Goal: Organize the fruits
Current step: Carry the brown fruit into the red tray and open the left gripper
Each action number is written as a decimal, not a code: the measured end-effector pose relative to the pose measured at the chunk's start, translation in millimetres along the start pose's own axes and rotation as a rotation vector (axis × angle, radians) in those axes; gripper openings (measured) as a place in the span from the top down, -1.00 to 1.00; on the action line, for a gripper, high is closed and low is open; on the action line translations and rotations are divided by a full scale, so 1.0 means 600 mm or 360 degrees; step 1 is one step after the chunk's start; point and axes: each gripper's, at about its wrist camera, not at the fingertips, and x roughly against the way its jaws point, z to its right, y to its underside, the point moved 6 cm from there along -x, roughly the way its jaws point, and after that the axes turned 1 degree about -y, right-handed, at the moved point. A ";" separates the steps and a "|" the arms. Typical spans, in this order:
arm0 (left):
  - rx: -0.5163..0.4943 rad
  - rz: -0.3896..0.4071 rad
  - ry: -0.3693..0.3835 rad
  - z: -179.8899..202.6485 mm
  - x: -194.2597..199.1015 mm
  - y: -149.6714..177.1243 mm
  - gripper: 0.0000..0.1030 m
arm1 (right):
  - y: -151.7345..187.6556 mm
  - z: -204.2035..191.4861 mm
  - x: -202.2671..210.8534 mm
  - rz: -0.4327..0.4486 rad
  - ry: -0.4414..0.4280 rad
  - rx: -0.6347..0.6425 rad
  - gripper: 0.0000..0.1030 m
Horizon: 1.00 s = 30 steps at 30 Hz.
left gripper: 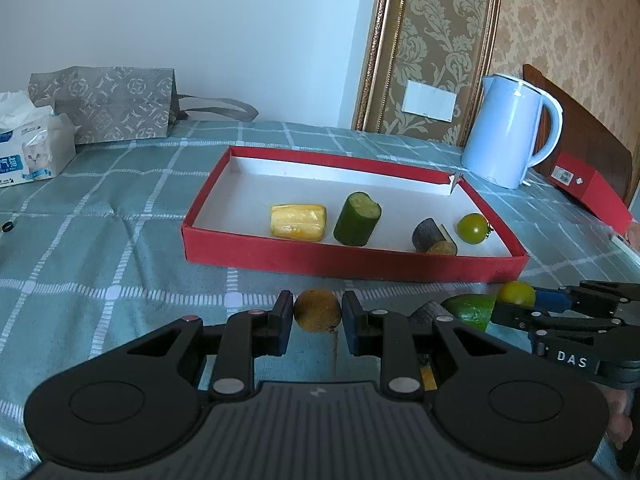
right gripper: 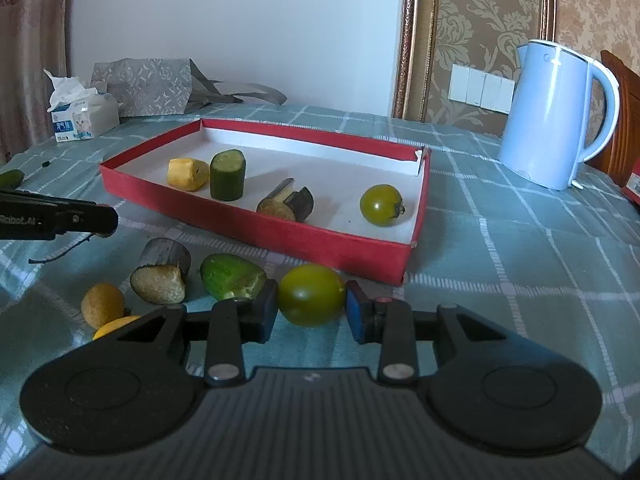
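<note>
A red box lid (left gripper: 320,254) (right gripper: 256,226) holds a yellow piece (left gripper: 298,222) (right gripper: 187,174), a cucumber chunk (left gripper: 357,220) (right gripper: 227,176), an eggplant piece (left gripper: 434,237) (right gripper: 286,202) and a green tomato (left gripper: 473,228) (right gripper: 381,205). My left gripper (left gripper: 317,314) has its pads around a brown round fruit (left gripper: 317,311) on the cloth. My right gripper (right gripper: 312,306) (left gripper: 516,300) has its pads around a second green tomato (right gripper: 311,294) (left gripper: 516,294). An eggplant piece (right gripper: 162,272), a green cucumber end (right gripper: 232,276) and a brownish ball (right gripper: 103,305) lie loose.
A light blue kettle (left gripper: 508,132) (right gripper: 556,116) stands at back right. A tissue pack (left gripper: 34,148) (right gripper: 82,118) and a grey patterned bag (left gripper: 112,104) (right gripper: 148,86) sit at back left. A red box (left gripper: 588,188) lies far right. The checked cloth (left gripper: 100,240) covers the table.
</note>
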 end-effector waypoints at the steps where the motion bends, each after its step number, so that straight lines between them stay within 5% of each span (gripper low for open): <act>1: 0.0002 0.0004 -0.0008 -0.001 0.000 -0.001 0.50 | -0.001 0.001 0.001 0.0005 -0.0001 -0.0001 0.35; 30: -0.0019 0.0140 -0.0224 -0.026 -0.067 -0.108 0.50 | 0.000 0.001 -0.001 0.0007 0.0005 -0.0012 0.35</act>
